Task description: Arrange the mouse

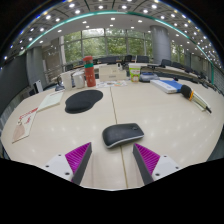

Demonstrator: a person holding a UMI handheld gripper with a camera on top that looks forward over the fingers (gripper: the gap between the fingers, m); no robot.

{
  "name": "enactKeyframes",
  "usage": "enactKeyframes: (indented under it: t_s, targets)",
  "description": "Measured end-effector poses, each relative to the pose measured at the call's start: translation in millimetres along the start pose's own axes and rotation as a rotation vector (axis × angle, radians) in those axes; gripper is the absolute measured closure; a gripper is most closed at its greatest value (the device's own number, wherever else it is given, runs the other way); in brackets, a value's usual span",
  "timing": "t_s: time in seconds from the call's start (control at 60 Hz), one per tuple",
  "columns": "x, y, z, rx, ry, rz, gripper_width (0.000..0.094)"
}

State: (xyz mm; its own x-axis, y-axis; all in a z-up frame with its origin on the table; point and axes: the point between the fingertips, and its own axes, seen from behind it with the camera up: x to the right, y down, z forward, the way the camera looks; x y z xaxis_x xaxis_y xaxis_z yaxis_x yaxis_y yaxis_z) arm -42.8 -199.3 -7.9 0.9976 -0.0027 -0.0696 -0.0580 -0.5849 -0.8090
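A dark grey mouse (123, 134) lies on the beige table (140, 110), just ahead of my fingers and slightly right of the seam between two table tops. A black oval mouse pad (84, 100) lies farther off, to the left beyond the mouse. My gripper (112, 160) is open and empty; its purple pads (78, 155) stand wide apart on either side, short of the mouse.
Papers (28, 118) lie at the left edge of the table. A red and green stack of cups (89, 70) stands at the back. Books, a blue item (186, 92) and clutter lie at the far right. Office windows are behind.
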Motion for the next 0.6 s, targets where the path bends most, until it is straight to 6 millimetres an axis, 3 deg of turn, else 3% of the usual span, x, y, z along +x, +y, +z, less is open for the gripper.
enactKeyframes:
  t_s: [0.45,0.6]
  targets:
    - [-4,-39,58,-0.041,0.037,-0.044,0.0092]
    - [1,-45,70,-0.056,0.053,-0.055,0.0236]
